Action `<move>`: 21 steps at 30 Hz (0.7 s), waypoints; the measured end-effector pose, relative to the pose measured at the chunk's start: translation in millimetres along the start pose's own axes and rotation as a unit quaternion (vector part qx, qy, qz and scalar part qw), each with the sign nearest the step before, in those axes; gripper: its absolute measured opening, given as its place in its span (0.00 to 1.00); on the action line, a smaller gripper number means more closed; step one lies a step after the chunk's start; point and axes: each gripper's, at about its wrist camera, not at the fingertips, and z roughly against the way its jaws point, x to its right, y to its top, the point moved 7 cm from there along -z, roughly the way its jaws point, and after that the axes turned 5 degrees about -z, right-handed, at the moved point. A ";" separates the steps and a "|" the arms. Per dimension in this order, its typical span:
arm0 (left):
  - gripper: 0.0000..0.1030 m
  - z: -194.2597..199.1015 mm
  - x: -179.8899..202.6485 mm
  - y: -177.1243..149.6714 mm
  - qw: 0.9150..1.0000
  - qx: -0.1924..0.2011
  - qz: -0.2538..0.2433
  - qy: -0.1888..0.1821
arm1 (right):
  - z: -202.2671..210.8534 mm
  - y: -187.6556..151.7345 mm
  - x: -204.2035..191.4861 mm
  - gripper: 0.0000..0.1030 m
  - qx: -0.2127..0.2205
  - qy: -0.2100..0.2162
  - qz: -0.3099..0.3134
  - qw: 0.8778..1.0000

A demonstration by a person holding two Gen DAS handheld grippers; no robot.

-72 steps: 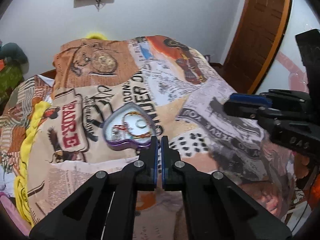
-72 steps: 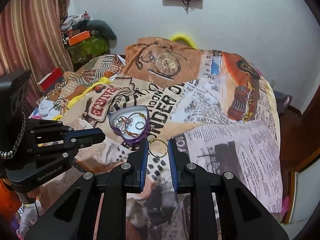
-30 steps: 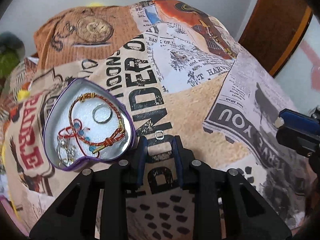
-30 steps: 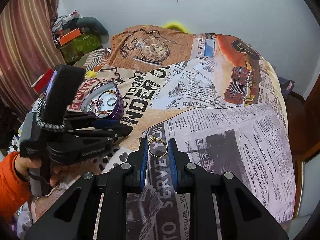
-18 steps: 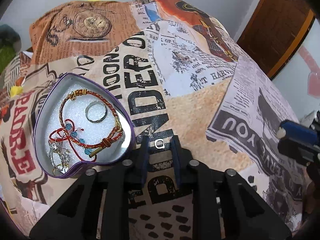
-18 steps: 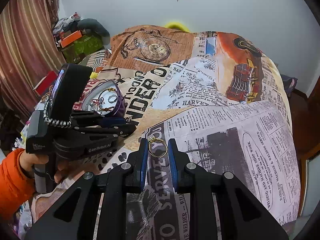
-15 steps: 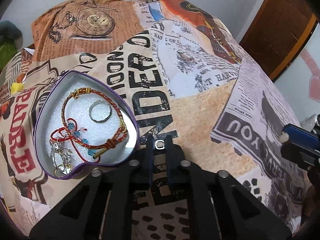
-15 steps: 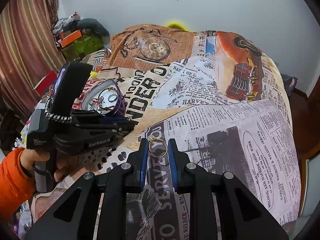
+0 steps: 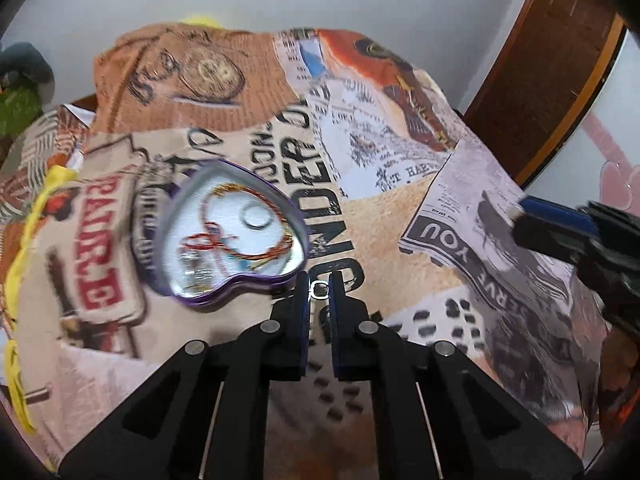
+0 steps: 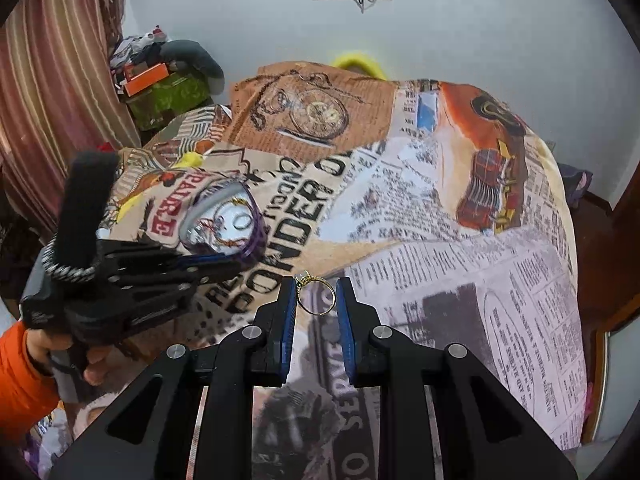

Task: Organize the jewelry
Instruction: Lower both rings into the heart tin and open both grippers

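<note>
A purple heart-shaped tin (image 9: 236,300) lies open on the printed bedspread, holding a silver ring (image 9: 257,217), red and gold cord bracelets (image 9: 240,236) and small silver pieces. My left gripper (image 9: 319,289) is shut on a small silver ring (image 9: 319,289), lifted just right of the tin's near edge. My right gripper (image 10: 316,294) is shut on a gold ring (image 10: 316,295) with a small stone, held above the bedspread to the right of the tin (image 10: 256,236). The left gripper also shows in the right wrist view (image 10: 224,264), beside the tin.
The bedspread (image 10: 440,260) covers a bed that drops off at the right. A wooden door (image 9: 552,80) stands at the right, a curtain (image 10: 48,100) and a cluttered shelf (image 10: 160,80) at the left. The person's orange sleeve (image 10: 20,380) is at lower left.
My left gripper closed on the small silver ring and lifted it off the bedspread, pulling back from the tin. My right gripper kept hold of the gold ring and barely moved.
</note>
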 end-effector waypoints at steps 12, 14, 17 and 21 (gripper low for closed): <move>0.07 61.9 -50.1 17.2 0.997 0.067 0.012 0.031 | -17.0 30.3 -50.6 0.17 0.009 0.020 0.028 0.999; 0.07 63.1 -58.6 20.1 0.997 0.070 0.018 0.031 | -22.4 34.5 -57.7 0.17 0.007 0.023 0.031 0.999; 0.07 60.2 -68.9 22.2 0.997 0.071 0.022 0.035 | -32.7 41.2 -66.7 0.17 0.003 0.027 0.035 0.999; 0.07 49.4 -77.5 20.5 0.997 0.063 0.029 0.029 | -50.2 46.9 -75.8 0.17 -0.010 0.033 0.039 0.999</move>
